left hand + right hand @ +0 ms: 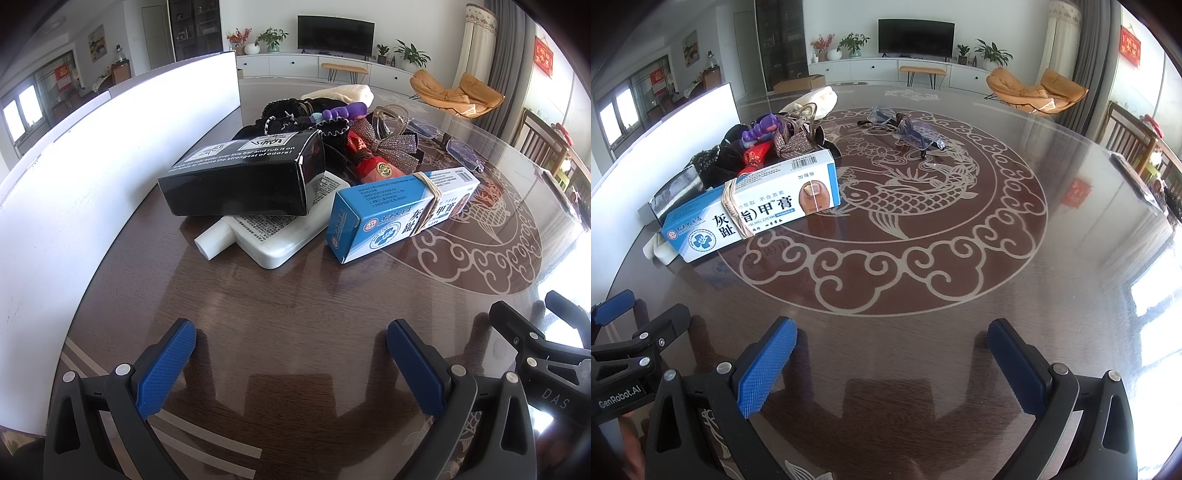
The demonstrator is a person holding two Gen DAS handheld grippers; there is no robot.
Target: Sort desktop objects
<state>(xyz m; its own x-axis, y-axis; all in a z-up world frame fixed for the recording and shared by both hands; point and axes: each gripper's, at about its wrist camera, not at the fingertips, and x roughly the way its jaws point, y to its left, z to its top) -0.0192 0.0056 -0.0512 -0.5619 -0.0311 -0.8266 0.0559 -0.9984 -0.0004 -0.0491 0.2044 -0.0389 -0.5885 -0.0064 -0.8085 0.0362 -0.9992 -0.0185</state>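
A heap of objects sits on the round brown table (295, 302). A black box (243, 173) leans on a flat white bottle (269, 229). A blue-and-white cream box (399, 210) (753, 206) with a rubber band lies to their right. Behind them are black fabric (291, 114), a red pouch (369, 162), a purple toy (343, 110) and a sparkly bow (395, 147). Clear glasses (908, 129) lie apart on the fish pattern. My left gripper (291, 343) is open, empty, short of the heap. My right gripper (892, 343) is open and empty over bare table.
A long white container wall (110, 155) (665, 129) runs along the table's left side. A cream cloth (343, 92) lies behind the heap. The right gripper's body (546, 350) shows at lower right in the left wrist view. Wooden chairs (1134, 140) stand at the right.
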